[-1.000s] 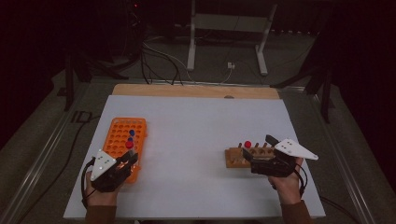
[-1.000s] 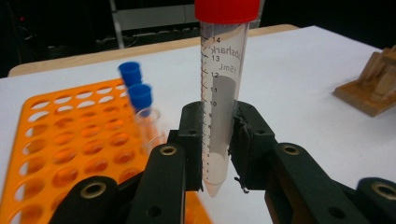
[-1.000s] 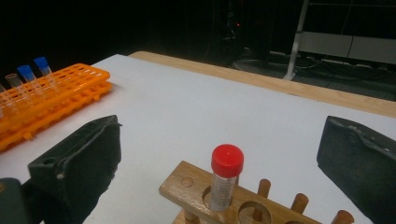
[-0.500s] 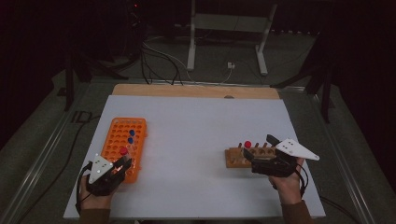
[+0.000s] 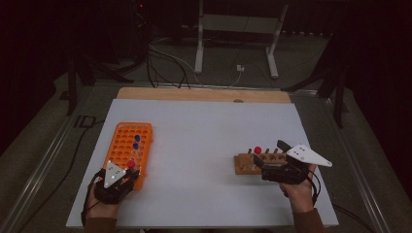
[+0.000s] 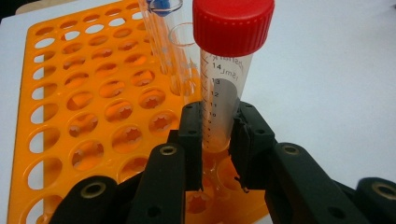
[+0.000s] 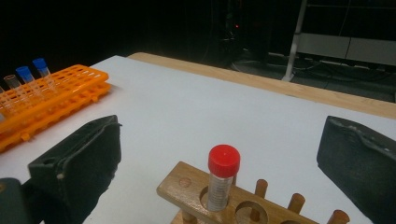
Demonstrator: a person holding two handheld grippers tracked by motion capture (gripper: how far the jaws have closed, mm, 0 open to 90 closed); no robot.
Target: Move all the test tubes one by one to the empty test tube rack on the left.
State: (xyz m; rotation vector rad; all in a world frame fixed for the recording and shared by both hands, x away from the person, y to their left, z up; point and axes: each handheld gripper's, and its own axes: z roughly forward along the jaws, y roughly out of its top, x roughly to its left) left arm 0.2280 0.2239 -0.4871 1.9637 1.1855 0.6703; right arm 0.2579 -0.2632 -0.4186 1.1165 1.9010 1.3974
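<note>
L tool (image 6: pixel 217 140) nearest: pinching the red-cap tube (image 6: pixel 227 79) low on its barrel, both pads tight on the clear wall, cap well above the tool. Tube upright, its bottom at or just in a hole at the near right corner of the orange rack (image 6: pixel 88 107); can't tell how deep it sits. In high view L tool (image 5: pixel 127 175) is at the rack's near end, my L hand (image 5: pixel 104 194) behind it.

R tool (image 7: pixel 219 154): spread wide, nothing btwn the pads. It straddles a 2nd red-cap tube (image 7: pixel 221 177) standing in the end hole of the wooden rack (image 7: pixel 187 186), not touching it. High view: R tool (image 5: pixel 265 167) just beside the wooden rack (image 5: pixel 243 162), R hand (image 5: pixel 296 187) behind.

Farther back: 2 blue-cap tubes (image 5: pixel 136 141) plus an uncapped tube (image 6: pixel 182 56) stand mid-rack in the orange one. White surface (image 5: pixel 204 131) bare btwn the two racks.

Risks, my read:
- Grip is low, tube tall and top-heavy w/ cap, so it could pivot in the pads if I tilt or move fast.
- Lifting or pushing off-axis could bind the tube in the hole and drag the light plastic rack, since nothing pins it down.
- Swinging back could clip the neighbour tubes close behind.
- R tool closing off-center could tip the 2nd tube or shove the wooden rack.
</note>
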